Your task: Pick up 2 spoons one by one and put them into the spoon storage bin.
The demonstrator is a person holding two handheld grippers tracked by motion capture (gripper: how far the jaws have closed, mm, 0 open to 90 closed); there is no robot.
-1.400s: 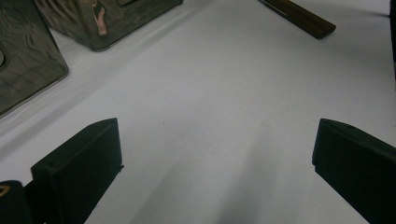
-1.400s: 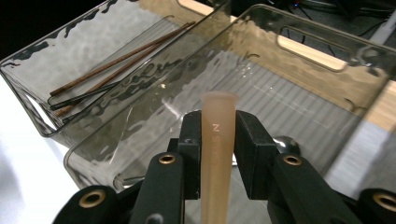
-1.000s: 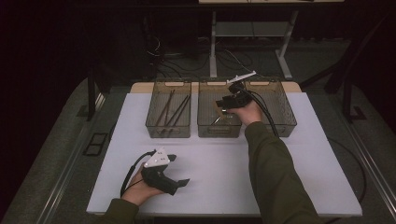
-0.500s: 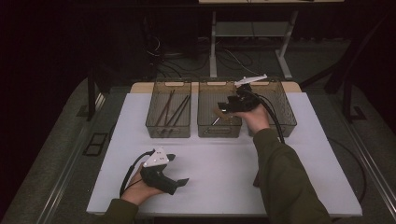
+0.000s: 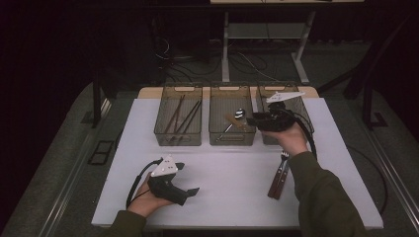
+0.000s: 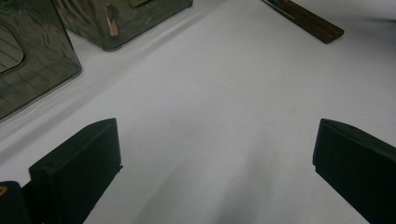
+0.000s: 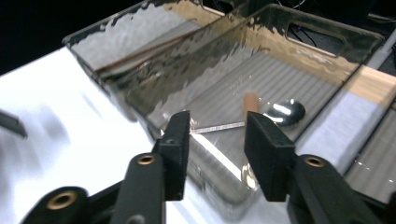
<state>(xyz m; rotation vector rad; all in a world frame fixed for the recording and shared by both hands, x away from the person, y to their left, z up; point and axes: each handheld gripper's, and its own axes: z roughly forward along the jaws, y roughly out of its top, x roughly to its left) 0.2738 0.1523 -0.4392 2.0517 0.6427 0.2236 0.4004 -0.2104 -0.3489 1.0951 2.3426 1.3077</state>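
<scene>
Cutlery with dark wooden handles point(image 5: 279, 177) lies on the white table point(image 5: 237, 173) near your right forearm, well apart from the three smoky plastic bins point(image 5: 231, 140). Your right gripper point(image 7: 215, 135), jaws half-spread and just closing on nothing, hovers by the middle bin's rim; swing carelessly and you'll clip it. Your left gripper point(image 5: 193, 190) rests spread wide, empty.
</scene>
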